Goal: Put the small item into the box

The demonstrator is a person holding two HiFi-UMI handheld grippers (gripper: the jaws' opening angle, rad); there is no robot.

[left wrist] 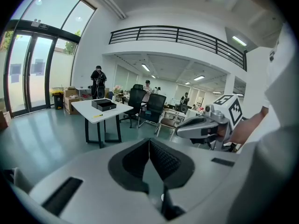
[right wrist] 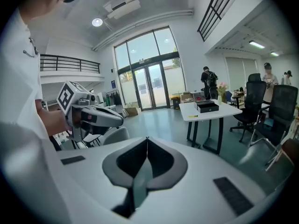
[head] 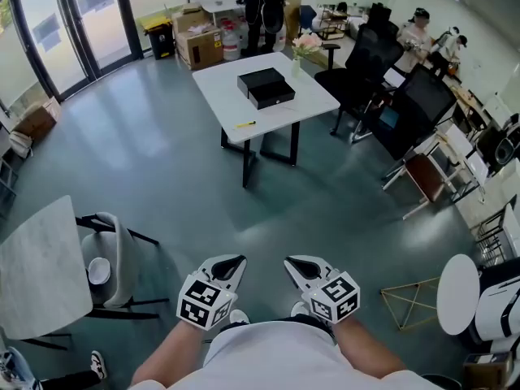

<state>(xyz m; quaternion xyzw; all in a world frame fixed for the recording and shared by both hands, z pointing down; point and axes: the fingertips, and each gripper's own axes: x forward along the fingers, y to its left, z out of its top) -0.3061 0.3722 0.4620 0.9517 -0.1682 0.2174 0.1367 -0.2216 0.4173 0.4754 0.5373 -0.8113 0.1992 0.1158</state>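
The black box [head: 266, 88] lies open on a white table [head: 236, 96] far across the room, with a small yellow item [head: 245, 124] near the table's front edge. My left gripper [head: 234, 262] and right gripper [head: 296, 263] are held side by side close to the person's body, both shut and holding nothing. The left gripper view shows the left gripper [left wrist: 149, 142] with jaws pressed together, and the box [left wrist: 103, 105] and yellow item [left wrist: 97, 116] in the distance. The right gripper [right wrist: 147, 139] also points toward the box [right wrist: 207, 106] and yellow item [right wrist: 192, 116].
Black office chairs [head: 357, 63] and desks stand right of the table. A grey chair [head: 114, 258] and a marble table [head: 41, 266] are near left, and a round white table [head: 459, 291] near right. Cardboard boxes [head: 199, 43] and a standing person [head: 264, 6] are beyond the table.
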